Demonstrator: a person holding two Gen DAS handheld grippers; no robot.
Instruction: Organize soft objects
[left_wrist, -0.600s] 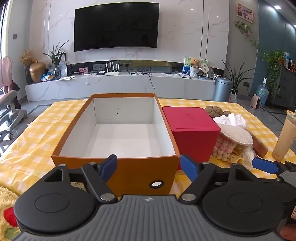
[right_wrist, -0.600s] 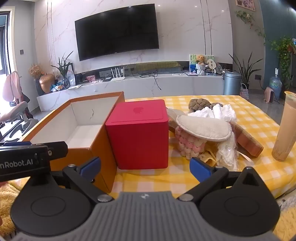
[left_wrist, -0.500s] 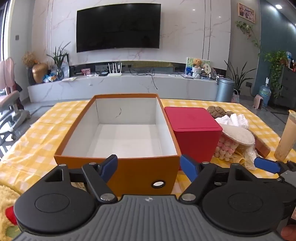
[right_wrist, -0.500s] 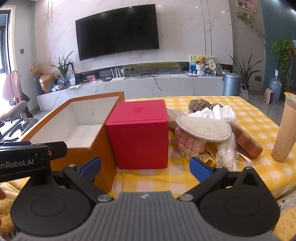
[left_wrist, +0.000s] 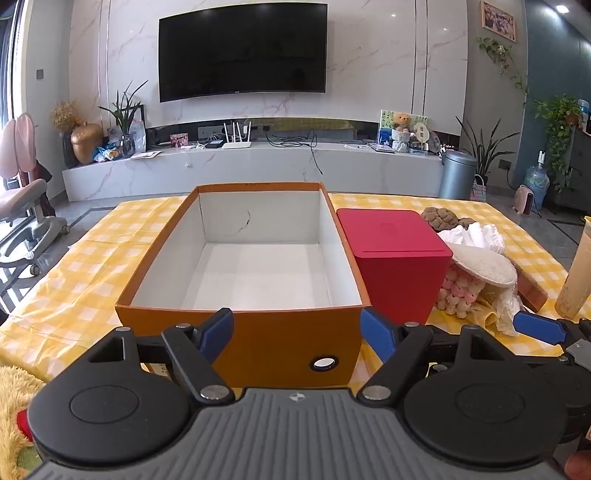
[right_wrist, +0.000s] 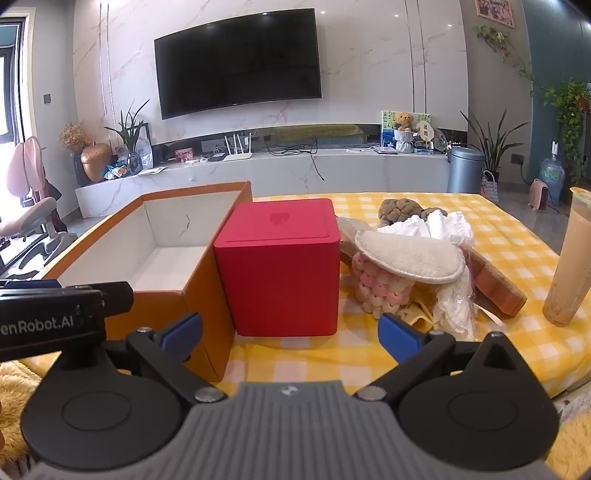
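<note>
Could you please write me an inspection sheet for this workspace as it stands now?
Surface: table under a yellow checked cloth.
Job's things: orange box, open, nothing inside; red box beside it, lid on; pile of soft things to the right of the red box, none yet put away.
Clutter: tall cup with a beige drink near the table's right edge.
Grippers: left claw open, nothing held; right claw open, nothing held.
Cables: loose black cable on the shelf under the television.
Surroundings: living room; potted plants, metal bin.

home living room, wall-mounted tv (left_wrist: 242, 51), marble media console (left_wrist: 258, 166), houseplants (left_wrist: 484, 147)
</note>
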